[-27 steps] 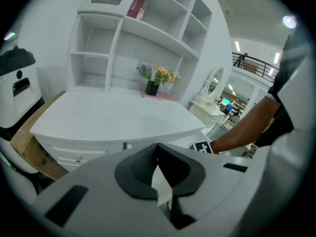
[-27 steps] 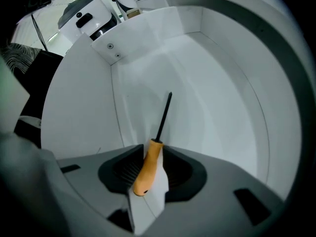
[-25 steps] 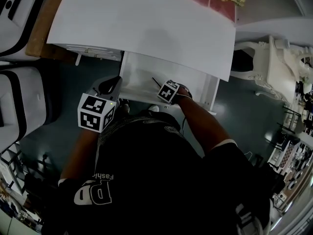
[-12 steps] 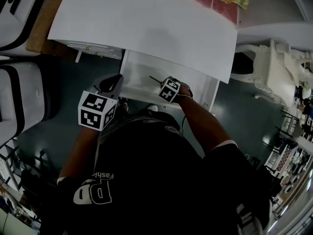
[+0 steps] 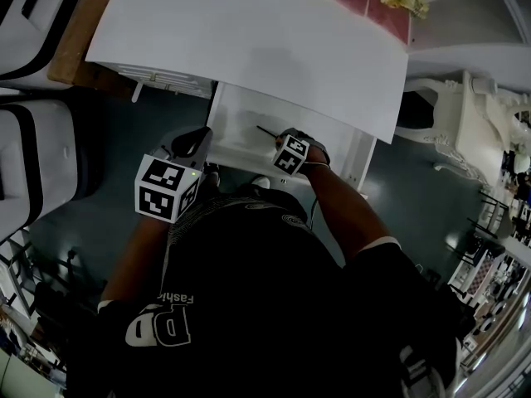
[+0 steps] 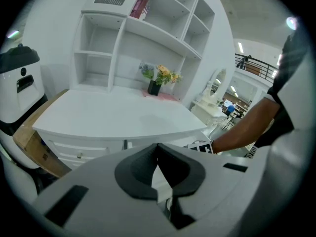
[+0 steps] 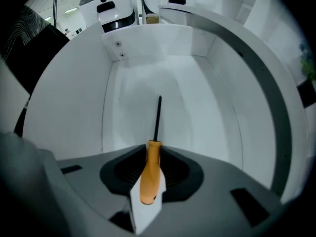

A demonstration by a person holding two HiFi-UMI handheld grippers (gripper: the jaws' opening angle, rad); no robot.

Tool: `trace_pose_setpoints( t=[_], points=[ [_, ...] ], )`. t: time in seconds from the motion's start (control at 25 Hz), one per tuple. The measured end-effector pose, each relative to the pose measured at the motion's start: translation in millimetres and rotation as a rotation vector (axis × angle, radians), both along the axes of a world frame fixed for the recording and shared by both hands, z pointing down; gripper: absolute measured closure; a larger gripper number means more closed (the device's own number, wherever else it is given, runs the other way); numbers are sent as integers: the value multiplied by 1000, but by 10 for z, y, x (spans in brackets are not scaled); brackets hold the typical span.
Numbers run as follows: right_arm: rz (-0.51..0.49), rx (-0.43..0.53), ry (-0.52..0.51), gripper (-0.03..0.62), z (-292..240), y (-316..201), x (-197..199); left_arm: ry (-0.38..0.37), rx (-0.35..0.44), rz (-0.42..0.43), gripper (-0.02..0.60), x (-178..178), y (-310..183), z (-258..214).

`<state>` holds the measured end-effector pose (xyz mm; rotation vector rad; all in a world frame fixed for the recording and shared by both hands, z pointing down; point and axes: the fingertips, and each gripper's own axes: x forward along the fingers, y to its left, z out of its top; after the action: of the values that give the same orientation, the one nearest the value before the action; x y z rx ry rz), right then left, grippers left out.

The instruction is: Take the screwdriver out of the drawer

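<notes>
The drawer [image 7: 197, 98] stands open, its floor bare on every side of the screwdriver [image 7: 152, 157]; its walls close it in left and right, and the desk top [image 5: 249, 48] overhangs its far end

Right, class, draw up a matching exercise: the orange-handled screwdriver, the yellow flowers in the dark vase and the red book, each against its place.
1 orange-handled screwdriver
2 yellow flowers in a dark vase
3 red book

A in a top compartment of the white shelf unit
B inside the open white drawer
C at the back of the white desktop

Pairs: 1-B, 2-C, 3-A
</notes>
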<state>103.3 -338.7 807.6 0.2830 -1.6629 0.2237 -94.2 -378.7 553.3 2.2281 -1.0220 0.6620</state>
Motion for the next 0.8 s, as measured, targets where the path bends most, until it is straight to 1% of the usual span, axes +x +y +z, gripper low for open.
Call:
trace_pose_setpoints(
  t=[0.16,0.36,0.52,0.68,0.8],
  points=[
    [12,-15,-4,496,24,-3,5,-1,0,-7,568,-20,16,5],
    [64,-62,-41,491,14,-25,18,5,-3,-7,568,-19,27,-5],
    [78,-57,-62,491,6,-48,14,8,-4,-14,568,-30,33,-11],
    [64,-55,-49,498,8,-53,3,13,-4,-24,568,-47,35,-12],
    [79,-68,-46,511,-11,-68,-3,13,-1,-22,568,-36,29,-22]
  ],
)
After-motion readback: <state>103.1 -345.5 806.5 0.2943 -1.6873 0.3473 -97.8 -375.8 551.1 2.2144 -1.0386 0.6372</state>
